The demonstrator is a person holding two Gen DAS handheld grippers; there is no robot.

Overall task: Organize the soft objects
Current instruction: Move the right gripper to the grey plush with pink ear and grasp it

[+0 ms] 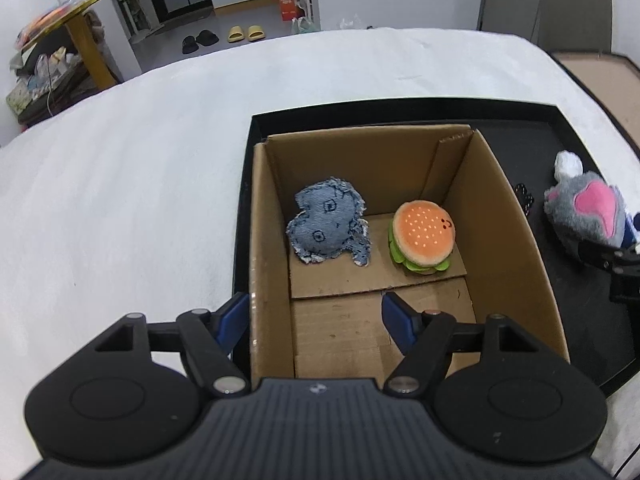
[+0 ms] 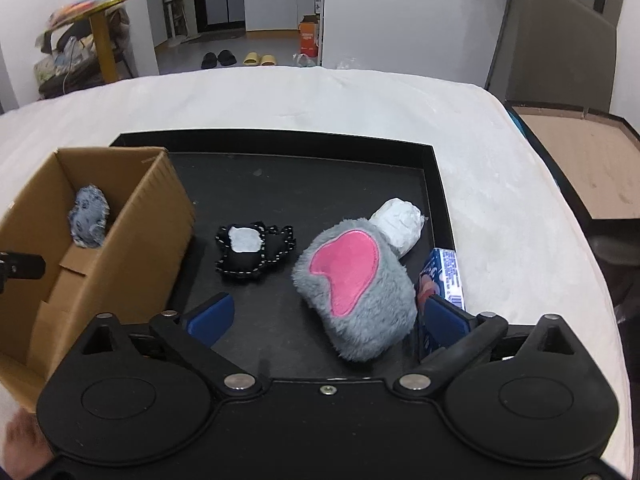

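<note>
Over the cardboard box (image 1: 500, 216) the left gripper (image 1: 316, 316) gapes wide; right gripper (image 2: 326, 314) likewise, empty.

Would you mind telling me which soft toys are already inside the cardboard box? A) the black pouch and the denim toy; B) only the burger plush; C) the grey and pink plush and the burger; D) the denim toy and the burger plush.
D: the left wrist view shows the denim toy and the burger plush on the floor of the cardboard box.

White bed (image 2: 280, 100), black tray (image 2: 436, 168) on it, cardboard box (image 1: 512, 216) in tray
</note>
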